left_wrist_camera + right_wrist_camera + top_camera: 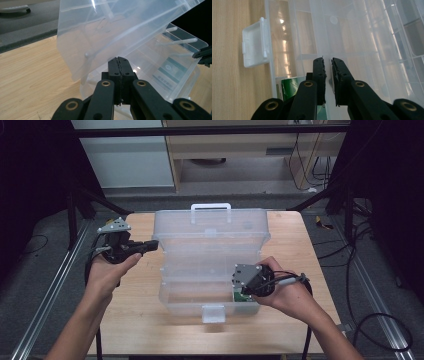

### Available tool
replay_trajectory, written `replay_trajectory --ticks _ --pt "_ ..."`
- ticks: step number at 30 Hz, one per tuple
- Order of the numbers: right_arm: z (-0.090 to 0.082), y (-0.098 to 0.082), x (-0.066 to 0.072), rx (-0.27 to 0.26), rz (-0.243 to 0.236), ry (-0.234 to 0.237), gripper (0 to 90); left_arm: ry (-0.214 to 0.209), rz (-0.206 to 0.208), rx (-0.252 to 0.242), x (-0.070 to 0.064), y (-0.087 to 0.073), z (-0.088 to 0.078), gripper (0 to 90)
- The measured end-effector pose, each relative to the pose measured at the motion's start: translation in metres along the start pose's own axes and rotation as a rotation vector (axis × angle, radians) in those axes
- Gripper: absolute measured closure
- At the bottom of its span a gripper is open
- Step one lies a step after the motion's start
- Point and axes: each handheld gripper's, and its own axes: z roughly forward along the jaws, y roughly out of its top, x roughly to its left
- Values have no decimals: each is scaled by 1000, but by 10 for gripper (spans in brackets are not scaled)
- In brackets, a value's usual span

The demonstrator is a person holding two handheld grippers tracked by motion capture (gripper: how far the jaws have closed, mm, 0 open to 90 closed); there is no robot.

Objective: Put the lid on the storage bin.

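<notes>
Clear plastic box standing open in the middle of the wooden tabletop, lid tipped up and back, white handle at the far edge, white latch hanging at the near front wall.

Left gripper held level at the box's left side, pointing right, tips just at the left edge of the raised lid. Seen in the left gripper view, left gripper clenched, the two black jaws pressed flat together with nothing between them, tips right under the slanted lid and just beside its thin white hinge arm; touching or a hair apart, impossible to tell.

Right gripper lowered into the box's near right corner, angled down over the front wall. In the right gripper view, right gripper nearly closed, a narrow slit left between the jaws, and a thin clear wall of the box running up out of that slit; pinched or merely straddled, cannot tell for sure. Green card lying on the box floor just left of these jaws, below the latch. Same green card visible from above beside the right gripper.
</notes>
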Motion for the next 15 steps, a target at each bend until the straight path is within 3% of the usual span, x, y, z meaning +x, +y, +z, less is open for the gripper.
replay_trajectory --ticks 15 --pt "1 -2 4 -17 41 -2 757 -16 -1 -6 -5 -10 0 900"
